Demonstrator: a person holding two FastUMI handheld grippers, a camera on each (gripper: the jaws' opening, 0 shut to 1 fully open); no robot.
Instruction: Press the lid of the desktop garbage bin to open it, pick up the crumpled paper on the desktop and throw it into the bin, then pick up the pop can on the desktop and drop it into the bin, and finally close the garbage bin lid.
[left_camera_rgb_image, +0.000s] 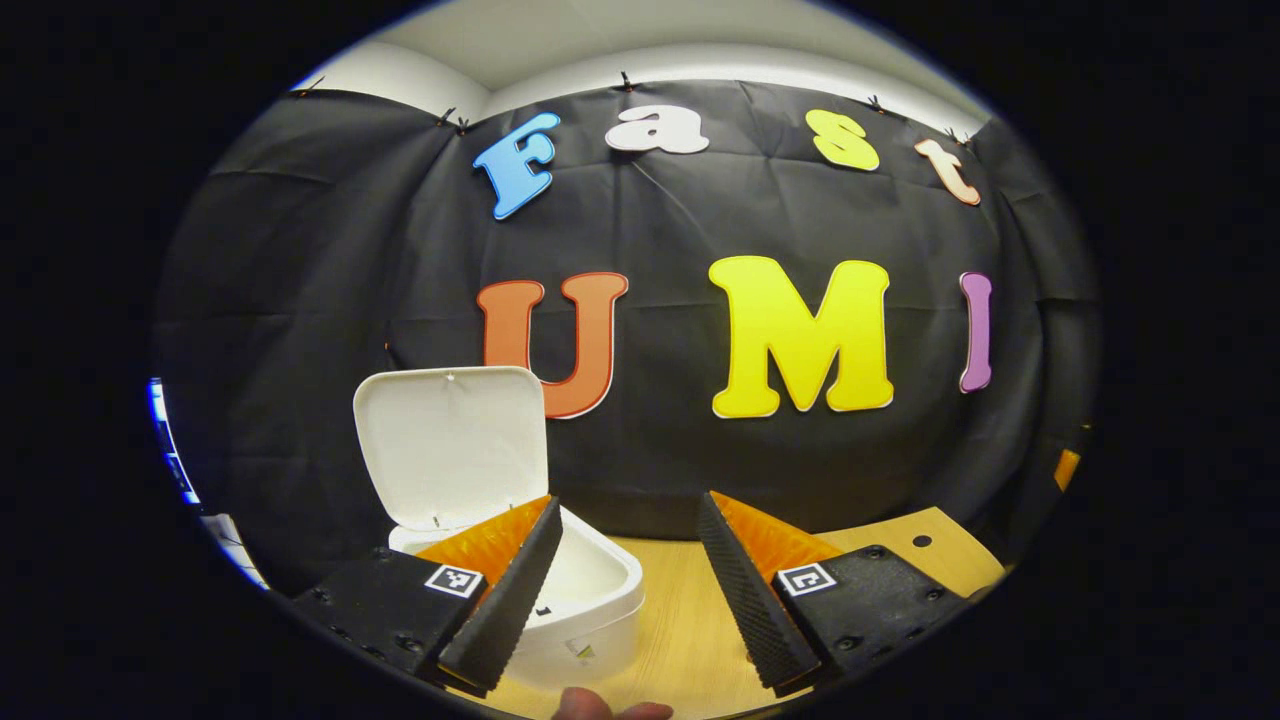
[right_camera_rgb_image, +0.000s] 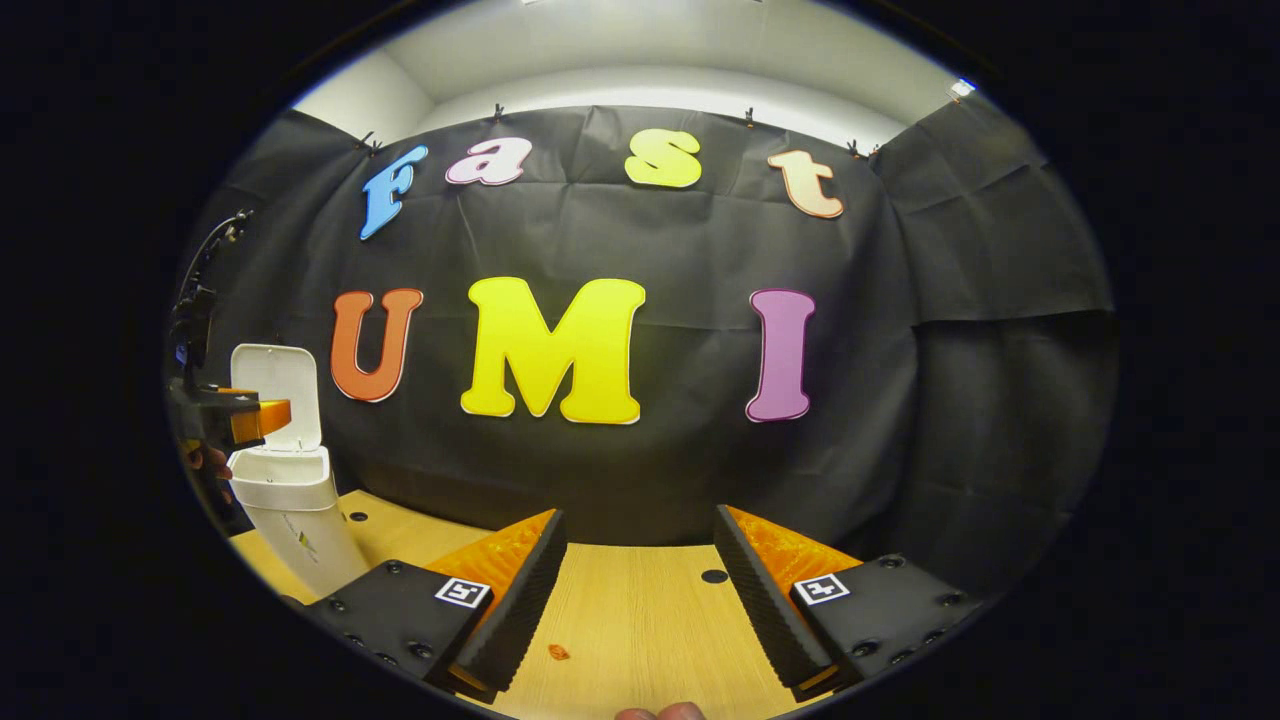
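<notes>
White plastic bin (left_camera_rgb_image: 560, 600) is sitting on the wooden desktop (left_camera_rgb_image: 690, 620) with its lid (left_camera_rgb_image: 450, 445) flipped up and standing near-vertical behind the opening, so my read is the dropping part is done or nearly so and closing the lid is what's left. I can't spot the crumpled paper or the pop can on the bare wood, and the bin's inside is too washed out to tell what's in it. The left gripper (left_camera_rgb_image: 625, 590) has its jaws spread wide with nothing between them, one finger overlapping the bin's rim. To close it well I'd come over the top edge of the lid and push it forward and down with one finger, slow, so the light bin doesn't skid or tip. The right gripper (right_camera_rgb_image: 635, 600) is spread apart and empty too, parked over open desk well away from the bin. Its view gives the side-on angle – the bin (right_camera_rgb_image: 295, 510) at far left with the left gripper (right_camera_rgb_image: 250, 415) hovering at the open mouth, in front of the lid – plus a small orange scrap (right_camera_rgb_image: 558, 652) on the wood.
</notes>
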